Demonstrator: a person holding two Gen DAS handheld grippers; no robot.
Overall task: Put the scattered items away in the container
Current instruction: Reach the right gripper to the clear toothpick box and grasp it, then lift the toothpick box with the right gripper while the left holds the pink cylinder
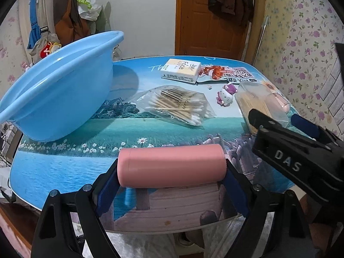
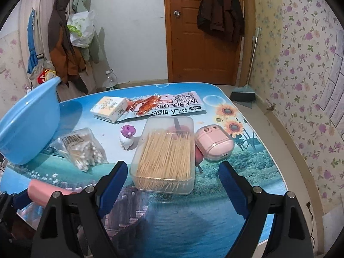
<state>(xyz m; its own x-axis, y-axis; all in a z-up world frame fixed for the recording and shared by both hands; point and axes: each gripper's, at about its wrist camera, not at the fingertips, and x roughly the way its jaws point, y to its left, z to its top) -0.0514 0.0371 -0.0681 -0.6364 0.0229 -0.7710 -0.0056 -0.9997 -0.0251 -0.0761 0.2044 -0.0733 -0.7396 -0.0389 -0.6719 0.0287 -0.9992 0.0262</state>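
Currently, in the left wrist view, your left gripper (image 1: 171,181) clamps the pink cylinder (image 1: 171,165) at lower centre; the blue basin (image 1: 56,90) sits upper left. In the right wrist view, your right gripper (image 2: 173,182) stands wide, empty, just short of the toothpick box (image 2: 165,153) at centre.

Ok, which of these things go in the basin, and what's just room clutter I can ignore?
For the job:
basin
pink cylinder, in left gripper
toothpick box
cotton swabs
tissue pack
snack packet
cat figurine
pink case

Just lying about:
coats
plastic bag
water bottle
dustpan
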